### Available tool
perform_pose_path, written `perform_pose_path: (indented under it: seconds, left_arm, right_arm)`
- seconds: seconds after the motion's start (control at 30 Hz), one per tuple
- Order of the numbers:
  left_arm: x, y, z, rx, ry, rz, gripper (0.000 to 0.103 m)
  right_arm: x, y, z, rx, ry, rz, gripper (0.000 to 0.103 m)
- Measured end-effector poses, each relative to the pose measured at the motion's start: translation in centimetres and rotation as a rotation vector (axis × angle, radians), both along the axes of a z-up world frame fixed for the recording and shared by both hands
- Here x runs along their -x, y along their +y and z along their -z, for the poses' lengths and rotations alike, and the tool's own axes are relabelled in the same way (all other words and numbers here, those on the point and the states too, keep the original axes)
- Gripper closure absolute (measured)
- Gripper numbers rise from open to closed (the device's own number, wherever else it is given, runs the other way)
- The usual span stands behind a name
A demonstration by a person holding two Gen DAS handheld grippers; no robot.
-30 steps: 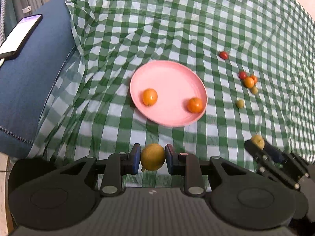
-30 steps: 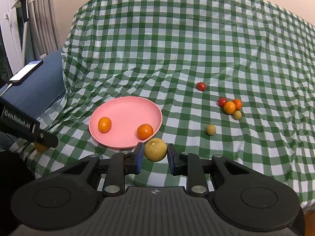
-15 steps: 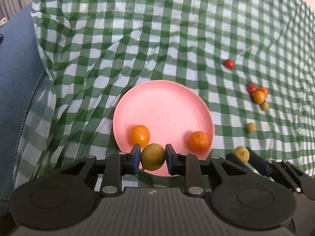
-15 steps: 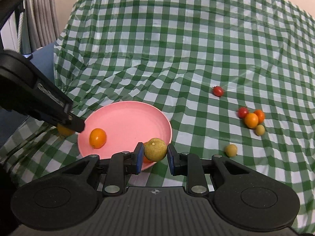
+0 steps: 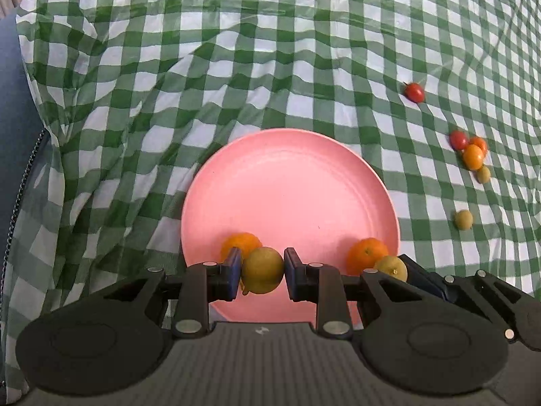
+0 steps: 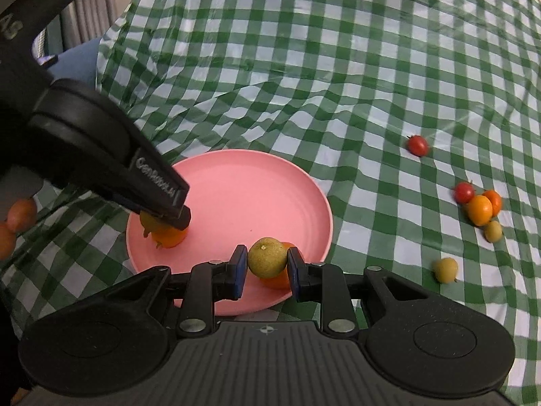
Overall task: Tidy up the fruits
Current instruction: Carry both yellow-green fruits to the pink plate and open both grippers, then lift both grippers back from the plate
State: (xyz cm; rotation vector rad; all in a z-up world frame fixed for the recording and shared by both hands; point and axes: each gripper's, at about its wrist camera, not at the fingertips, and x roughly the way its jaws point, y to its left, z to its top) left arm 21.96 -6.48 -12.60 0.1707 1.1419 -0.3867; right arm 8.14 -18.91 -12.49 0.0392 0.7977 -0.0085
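A pink plate lies on the green checked cloth with two oranges on its near side. My left gripper hangs low over the plate's near left part. A yellow fruit sits between its pads; the jaws are opening, and the pads still touch it. My right gripper is shut on a yellow-green fruit over the plate's near right edge, just above the other orange.
Loose on the cloth to the right lie a red tomato, a cluster of small red and orange fruits and a small yellow fruit. A blue cushion borders the cloth's left side.
Both grippers have come forward and down with their fruits, from short of the plate to low over its near side. The plate now fills much more of each view.
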Motion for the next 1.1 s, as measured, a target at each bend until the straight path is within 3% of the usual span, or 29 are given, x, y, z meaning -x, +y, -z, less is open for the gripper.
perform_pose_path:
  seconds: [0.03,0.07,0.1,0.13,0.17,0.3,0.53,0.7,1.1]
  left_arm:
    - [-0.1,0.2,-0.3,0.009,-0.01,-0.002,0.045]
    - [-0.2,0.5,-0.8,0.018,-0.024,-0.005,0.031]
    - [-0.2,0.9,-1.4,0.024,-0.05,-0.02,0.003]
    - [-0.1,1.4,-2.3,0.028,-0.092,-0.048,0.0]
    - [0.1,1.9,-3.1,0.035,-0.134,-0.073,0.0]
    - [1.5,4.0,-4.8,0.037,-0.115,-0.09,0.0]
    - [8.8,7.7,-4.3,-0.08,-0.027,-0.202,0.0]
    - [14.4,8.0,-3.6,-0.13,0.007,-0.128,0.0]
    - [19.9,8.9,-8.8,-0.08,-0.178,-0.152,0.0]
  right_arm:
    - [-0.2,0.0,-0.1,-0.002,-0.002,-0.009,0.076]
    - [-0.3,-0.1,-0.4,-0.002,-0.012,-0.012,0.068]
    - [-0.4,-0.2,-0.7,0.006,-0.021,-0.011,0.05]
    - [-0.3,-0.3,-1.1,0.023,-0.031,-0.004,0.041]
    - [-0.1,-0.4,-1.4,0.038,-0.036,0.003,0.03]
    - [1.7,-1.1,-2.7,0.022,0.001,0.045,0.017]
    - [8.3,-0.9,-4.7,-0.096,0.074,0.131,0.013]
    - [11.6,1.0,-6.7,-0.086,0.027,0.092,0.007]
    - [16.8,2.6,-11.8,-0.035,-0.149,0.08,0.005]
